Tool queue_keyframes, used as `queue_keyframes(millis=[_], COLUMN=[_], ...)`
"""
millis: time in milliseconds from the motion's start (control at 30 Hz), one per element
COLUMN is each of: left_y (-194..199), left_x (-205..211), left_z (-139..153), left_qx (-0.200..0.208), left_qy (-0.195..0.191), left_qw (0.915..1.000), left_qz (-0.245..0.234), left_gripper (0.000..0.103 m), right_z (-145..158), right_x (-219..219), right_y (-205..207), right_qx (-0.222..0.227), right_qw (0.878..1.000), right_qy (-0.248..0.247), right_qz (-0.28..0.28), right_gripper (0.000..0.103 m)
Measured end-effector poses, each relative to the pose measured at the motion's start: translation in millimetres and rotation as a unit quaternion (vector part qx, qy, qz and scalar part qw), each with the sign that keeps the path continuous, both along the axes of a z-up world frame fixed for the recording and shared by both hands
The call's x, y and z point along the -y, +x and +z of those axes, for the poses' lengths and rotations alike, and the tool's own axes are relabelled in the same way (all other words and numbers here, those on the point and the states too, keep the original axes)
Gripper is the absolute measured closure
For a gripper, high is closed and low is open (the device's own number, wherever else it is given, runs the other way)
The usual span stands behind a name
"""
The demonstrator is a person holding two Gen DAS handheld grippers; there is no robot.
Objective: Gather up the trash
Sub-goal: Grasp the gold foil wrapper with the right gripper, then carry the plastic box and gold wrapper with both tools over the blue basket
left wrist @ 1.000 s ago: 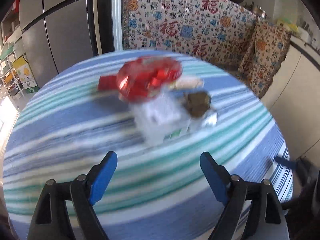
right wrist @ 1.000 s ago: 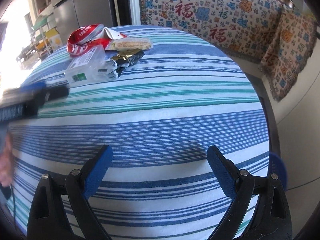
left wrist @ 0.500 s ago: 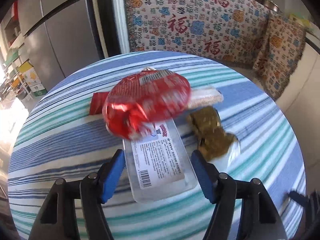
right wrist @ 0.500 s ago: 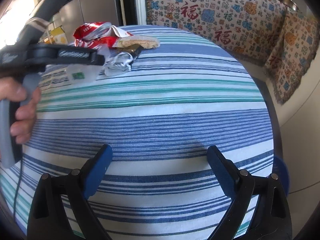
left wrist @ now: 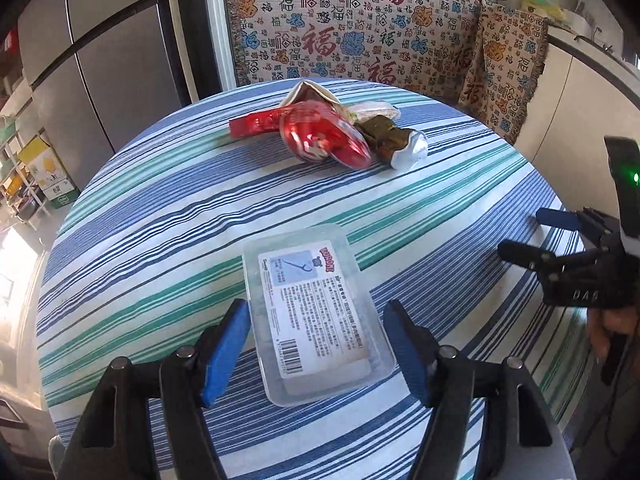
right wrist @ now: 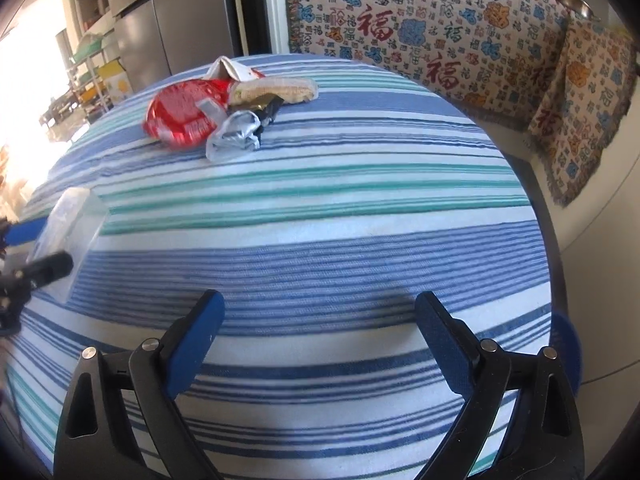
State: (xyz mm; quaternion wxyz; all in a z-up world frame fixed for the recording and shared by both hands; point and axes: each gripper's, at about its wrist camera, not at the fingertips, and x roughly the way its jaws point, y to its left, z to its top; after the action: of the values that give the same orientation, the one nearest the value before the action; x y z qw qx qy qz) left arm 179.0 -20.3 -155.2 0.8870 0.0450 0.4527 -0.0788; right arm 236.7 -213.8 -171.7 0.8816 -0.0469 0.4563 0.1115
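Observation:
My left gripper is shut on a clear plastic box with a white label, gripping its long sides near the front of the striped round table. The right wrist view shows that box at the far left, between the left gripper's fingers. At the table's far side lies a pile: a red foil wrapper, a red strip, a brown and silver wrapper and a pale wrapper. My right gripper stands open over bare cloth, well short of the pile.
A grey fridge stands behind the table on the left. A patterned cloth covers seating at the back. A white counter runs along the right, and shelves with boxes stand at the far left. A hand holds the right gripper.
The left gripper's jaws narrowed onto the clear box and drew it back from the pile toward the near side of the table. The right gripper has stayed put.

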Motion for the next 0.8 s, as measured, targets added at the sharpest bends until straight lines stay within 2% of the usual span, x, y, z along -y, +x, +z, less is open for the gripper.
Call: queue_keyframes(millis=[133,200,333,500,567,600,700,800], left_y=[9.9,14.4,17.9,22.5,23.6,24.3,24.8,24.9], left_x=[-1.6,-3.0,-10.8,-17.9,-19.1,-19.2,-19.3,-20.2], left_z=[-8.0,-13.4,-15.6,-18.8,-19.1,-19.5,-19.4,-19.1], left_qx=[-0.008,-0.013,-0.014,-0.003,-0.002,-0.002,-0.003,-0.003], left_qy=[-0.002,0.002,-0.001,-0.001,-0.002,-0.002,-0.002,-0.002], left_qw=[0.9999,0.9997,0.9993,0.9991,0.999,0.9989,0.999,0.9992], left_qz=[0.012,0.022,0.036,0.043,0.046,0.046,0.045,0.041], left_gripper=[0.03,0.03,0.024,0.013,0.012,0.012,0.012,0.012], right_z=[8.9,12.2,10.6,10.4,9.0,7.0,7.3,9.6], right_x=[-11.6,-27.2,-52.3,-62.4,-63.2,-63.9,-59.8,-48.5], right_y=[19.1,31.0,63.3,92.1,98.7,101.2,92.4,66.5], right_qx=[0.002,-0.001,-0.012,-0.003,-0.004,-0.012,-0.012,-0.011], right_qw=[0.999,0.999,0.999,0.998,0.997,0.997,0.997,0.999], right_qy=[0.034,0.04,0.041,0.065,0.071,0.073,0.068,0.048], right_qz=[0.003,0.024,0.032,0.015,0.014,0.018,0.021,0.02], right_gripper=[0.007,0.008,0.023,0.025,0.047,0.071,0.07,0.07])
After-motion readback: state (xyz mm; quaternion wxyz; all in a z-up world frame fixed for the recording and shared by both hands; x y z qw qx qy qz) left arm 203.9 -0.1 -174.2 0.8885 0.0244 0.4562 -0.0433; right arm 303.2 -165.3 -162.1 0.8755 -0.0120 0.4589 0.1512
